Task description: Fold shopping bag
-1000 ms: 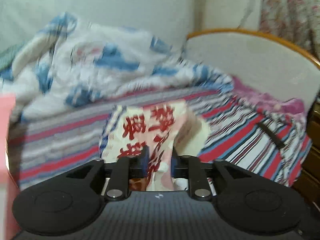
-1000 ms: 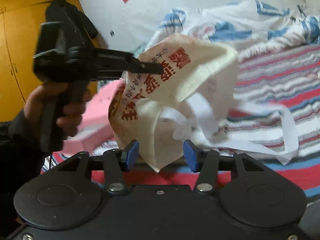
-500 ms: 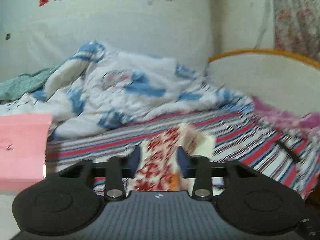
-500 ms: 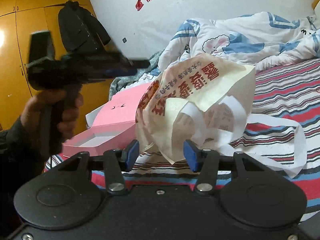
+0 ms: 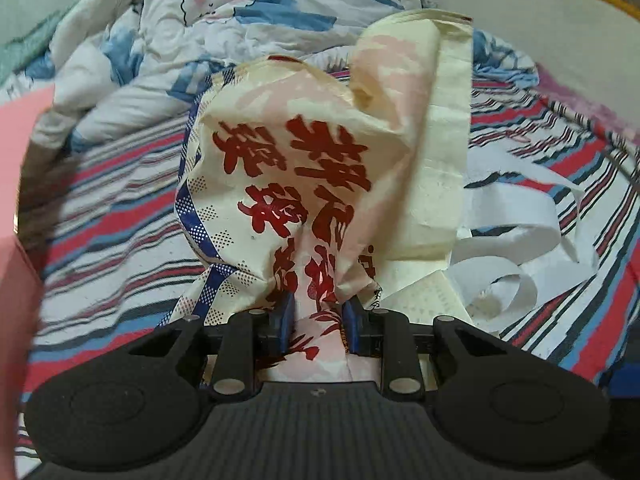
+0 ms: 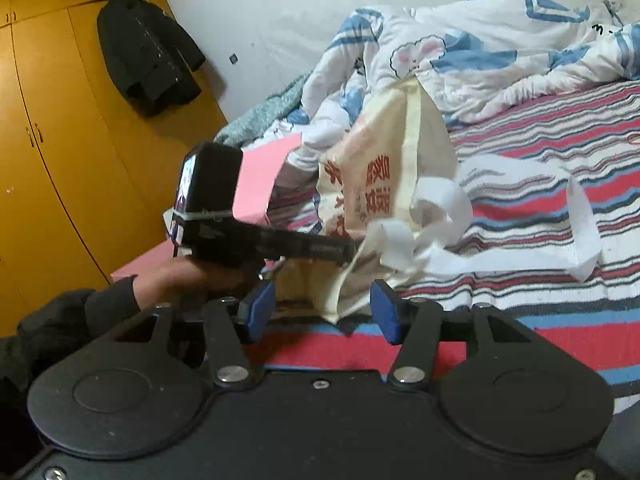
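1. Here, a cream shopping bag (image 5: 320, 168) with large red printed characters and a blue dotted edge is held up above a bed.
2. The left gripper (image 5: 316, 316) has its jaws clamped on the bunched lower part of the bag; the cloth is squeezed between the two blue pads (image 5: 285, 312) and rises crumpled above them.
3. From the right wrist view, the left gripper (image 6: 352, 246) reaches in from the left, held by a hand (image 6: 188, 276) in a dark sleeve, and its tip meets the bag (image 6: 384, 168) at the lower edge.
4. The right gripper (image 6: 322, 312) has its jaws apart. A lower corner of the bag hangs down into the gap between the blue pads (image 6: 258, 310), and neither pad presses on it.
5. The bag's white strap handles (image 6: 520, 220) trail loosely to the right and lie on the striped sheet (image 6: 540, 312), which is red, blue and white.
6. In the left wrist view the same handles (image 5: 516, 232) curl just beside the bag on the striped sheet (image 5: 116, 216).
7. A rumpled white and blue duvet (image 6: 500, 52) with a cartoon print lies behind the bag, farther up the bed.
8. A pink box (image 6: 260, 176) sits behind the left gripper at the bed's edge.
9. An orange wardrobe (image 6: 52, 152) stands at the left, with a black coat (image 6: 148, 52) hanging on it.
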{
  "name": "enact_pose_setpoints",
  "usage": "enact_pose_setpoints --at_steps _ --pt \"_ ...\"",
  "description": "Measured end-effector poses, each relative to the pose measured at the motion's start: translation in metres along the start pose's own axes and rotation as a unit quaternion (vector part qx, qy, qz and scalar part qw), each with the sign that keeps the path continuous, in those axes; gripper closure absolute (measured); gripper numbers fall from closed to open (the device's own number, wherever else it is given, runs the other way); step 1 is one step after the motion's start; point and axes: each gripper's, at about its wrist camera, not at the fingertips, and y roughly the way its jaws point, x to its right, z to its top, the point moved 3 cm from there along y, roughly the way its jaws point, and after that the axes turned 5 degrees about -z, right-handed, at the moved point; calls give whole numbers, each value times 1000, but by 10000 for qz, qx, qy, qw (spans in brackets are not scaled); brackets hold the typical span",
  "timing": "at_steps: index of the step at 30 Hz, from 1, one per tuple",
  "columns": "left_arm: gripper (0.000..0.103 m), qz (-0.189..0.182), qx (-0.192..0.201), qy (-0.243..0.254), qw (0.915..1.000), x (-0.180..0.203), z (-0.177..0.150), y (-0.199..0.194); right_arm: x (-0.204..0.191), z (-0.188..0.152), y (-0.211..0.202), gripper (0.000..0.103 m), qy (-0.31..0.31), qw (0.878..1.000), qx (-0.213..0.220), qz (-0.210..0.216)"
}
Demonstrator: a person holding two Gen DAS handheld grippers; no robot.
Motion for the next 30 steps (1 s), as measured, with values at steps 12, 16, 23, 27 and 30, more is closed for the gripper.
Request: enact_pose_setpoints --at_steps 12,16,23,27,30 --pt "77 -412 1297 -744 9879 -27 10 -137 -12 4 8 49 -45 9997 210 94" --pt "77 -163 1073 -761 9912 -36 -11 -136 -16 5 15 50 -117 9996 251 -62" --pt "77 -841 1106 -1624 9769 -60 -27 -121 -14 16 14 49 -272 9980 432 -380" --pt "56 -1234 1264 -2246 9583 -77 -40 -128 -15 16 14 49 -414 9970 453 -475" --pt "32 -874 1328 -2256 9612 -77 -39 -132 -14 13 17 49 -419 9972 389 -485"
